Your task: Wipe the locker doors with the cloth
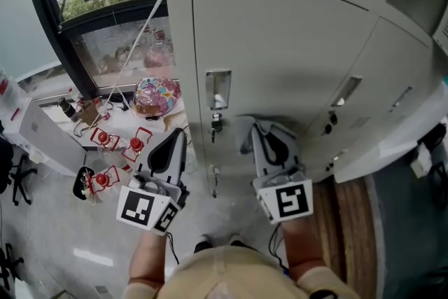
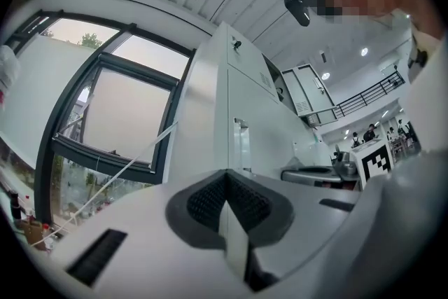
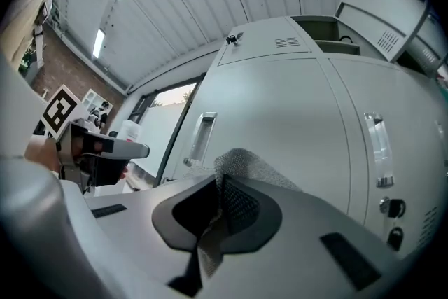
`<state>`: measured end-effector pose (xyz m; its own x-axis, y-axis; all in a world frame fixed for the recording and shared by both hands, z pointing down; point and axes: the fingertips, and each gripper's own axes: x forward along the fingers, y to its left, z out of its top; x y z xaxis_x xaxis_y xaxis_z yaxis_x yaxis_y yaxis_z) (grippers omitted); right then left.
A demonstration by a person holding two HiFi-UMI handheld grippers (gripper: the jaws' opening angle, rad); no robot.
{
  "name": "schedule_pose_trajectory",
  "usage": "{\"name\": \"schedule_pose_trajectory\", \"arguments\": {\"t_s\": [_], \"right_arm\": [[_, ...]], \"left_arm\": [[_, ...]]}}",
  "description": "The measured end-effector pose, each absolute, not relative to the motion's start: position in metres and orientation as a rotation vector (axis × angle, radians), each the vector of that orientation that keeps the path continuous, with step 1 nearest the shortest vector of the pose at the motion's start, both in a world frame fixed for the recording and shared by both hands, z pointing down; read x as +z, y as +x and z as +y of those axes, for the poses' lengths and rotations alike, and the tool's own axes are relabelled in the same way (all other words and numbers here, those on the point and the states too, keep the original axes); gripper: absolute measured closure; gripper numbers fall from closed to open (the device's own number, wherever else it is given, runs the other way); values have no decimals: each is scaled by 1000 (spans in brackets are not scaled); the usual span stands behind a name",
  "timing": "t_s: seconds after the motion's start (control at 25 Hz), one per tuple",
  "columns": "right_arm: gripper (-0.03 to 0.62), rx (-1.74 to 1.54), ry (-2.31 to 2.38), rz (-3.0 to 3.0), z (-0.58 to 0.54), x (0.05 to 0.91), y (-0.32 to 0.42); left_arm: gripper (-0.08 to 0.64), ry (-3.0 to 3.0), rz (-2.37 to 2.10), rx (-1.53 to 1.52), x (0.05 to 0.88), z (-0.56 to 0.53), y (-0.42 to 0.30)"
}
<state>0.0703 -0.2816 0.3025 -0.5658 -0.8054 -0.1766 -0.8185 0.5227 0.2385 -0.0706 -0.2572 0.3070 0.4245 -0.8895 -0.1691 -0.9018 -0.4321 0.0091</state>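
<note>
While near locker [image 3: 280, 108], cloth [image 3: 246, 166] between jaws

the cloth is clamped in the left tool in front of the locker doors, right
Not quite. The cloth is clamped in the right tool, not the left tool, which is shut on nothing. The right gripper view shows the cloth between that tool's jaws, in front of the locker doors.

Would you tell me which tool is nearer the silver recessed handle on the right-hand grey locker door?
Right. The right tool, shut on the grey mesh cloth, sits lower left of that handle, before the neighbouring door. The left tool is further left, past the locker's side.
</note>
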Motion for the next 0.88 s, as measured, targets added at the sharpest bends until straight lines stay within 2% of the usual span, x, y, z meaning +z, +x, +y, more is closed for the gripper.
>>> {"name": "schedule_pose_trajectory", "arguments": {"t_s": [0.48, 0.88], "right_arm": [[588, 466, -1382, 2807, -292, 342, 31], [588, 530, -1486, 2803, -307, 348, 54]], "left_arm": [[563, -2561, 1715, 195, 326, -241, -88], [563, -2592, 1682, 171, 327, -245, -79]]}}
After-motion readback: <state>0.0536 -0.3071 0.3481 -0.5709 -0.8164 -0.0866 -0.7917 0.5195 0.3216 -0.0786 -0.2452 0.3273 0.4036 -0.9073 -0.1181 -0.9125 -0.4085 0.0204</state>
